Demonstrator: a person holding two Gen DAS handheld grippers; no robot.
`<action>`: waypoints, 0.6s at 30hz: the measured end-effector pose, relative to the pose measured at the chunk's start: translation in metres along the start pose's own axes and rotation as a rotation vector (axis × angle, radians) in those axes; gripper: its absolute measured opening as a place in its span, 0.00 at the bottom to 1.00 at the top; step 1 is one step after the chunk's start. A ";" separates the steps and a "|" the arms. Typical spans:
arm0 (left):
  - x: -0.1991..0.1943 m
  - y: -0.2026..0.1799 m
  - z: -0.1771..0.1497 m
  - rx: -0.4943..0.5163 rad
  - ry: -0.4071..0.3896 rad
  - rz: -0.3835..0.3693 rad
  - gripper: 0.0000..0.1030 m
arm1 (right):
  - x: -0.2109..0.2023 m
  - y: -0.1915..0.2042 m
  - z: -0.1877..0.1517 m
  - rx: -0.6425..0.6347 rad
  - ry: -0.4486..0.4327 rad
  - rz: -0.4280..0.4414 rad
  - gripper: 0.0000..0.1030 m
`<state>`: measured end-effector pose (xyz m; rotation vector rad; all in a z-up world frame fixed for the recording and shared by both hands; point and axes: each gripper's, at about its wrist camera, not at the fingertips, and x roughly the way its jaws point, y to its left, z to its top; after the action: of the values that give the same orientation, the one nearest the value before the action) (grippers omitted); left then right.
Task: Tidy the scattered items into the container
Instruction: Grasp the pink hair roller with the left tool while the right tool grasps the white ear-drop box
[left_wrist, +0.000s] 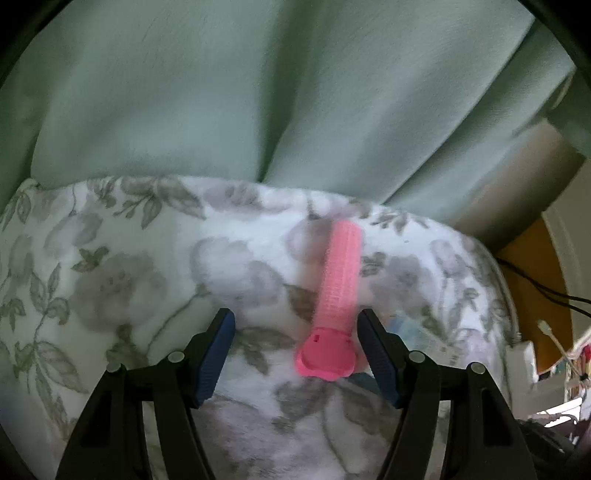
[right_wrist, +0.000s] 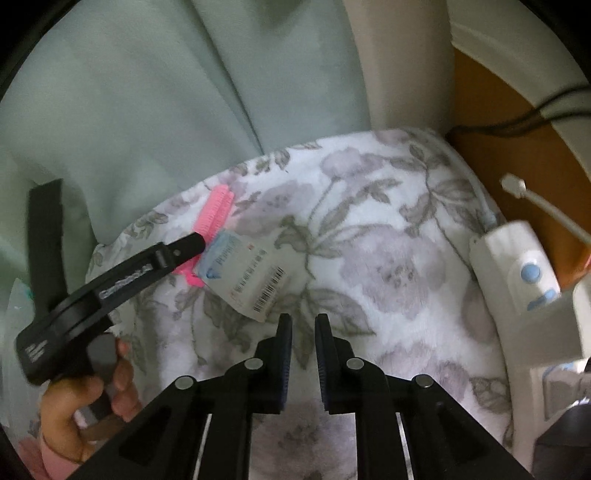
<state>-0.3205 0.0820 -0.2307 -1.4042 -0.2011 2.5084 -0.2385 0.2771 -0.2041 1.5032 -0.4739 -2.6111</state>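
a: one pink hair clip (left_wrist: 337, 295) lies on the floral blanket (left_wrist: 129, 280), lengthwise between the left tool's (left_wrist: 295, 354) fingers, close beside the one seen on the right.

b: is it gripped?

a: no. the jaws stand wide around it, and whether that finger touches it is unclear.

b: anything nearby?

a: a small packet with a barcode (right_wrist: 245, 271) sits just beside the clip on the blanket.

b: and the right tool (right_wrist: 303, 360)?

a: narrow, a slim gap, nothing in it, over the blanket. a hand (right_wrist: 85, 402) grips the left tool's handle. pale green curtains (left_wrist: 221, 92) hang behind.
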 end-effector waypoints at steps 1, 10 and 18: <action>0.001 -0.001 0.000 0.003 0.003 -0.005 0.68 | 0.000 0.002 0.001 -0.008 -0.004 0.006 0.35; 0.009 -0.009 0.004 0.067 0.005 0.059 0.57 | 0.014 0.013 0.004 -0.068 0.002 -0.005 0.59; -0.009 0.014 0.002 0.010 -0.005 0.016 0.32 | 0.035 0.026 0.005 -0.185 0.000 -0.038 0.65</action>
<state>-0.3196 0.0656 -0.2260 -1.4019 -0.1787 2.5226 -0.2625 0.2456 -0.2223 1.4664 -0.1990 -2.6007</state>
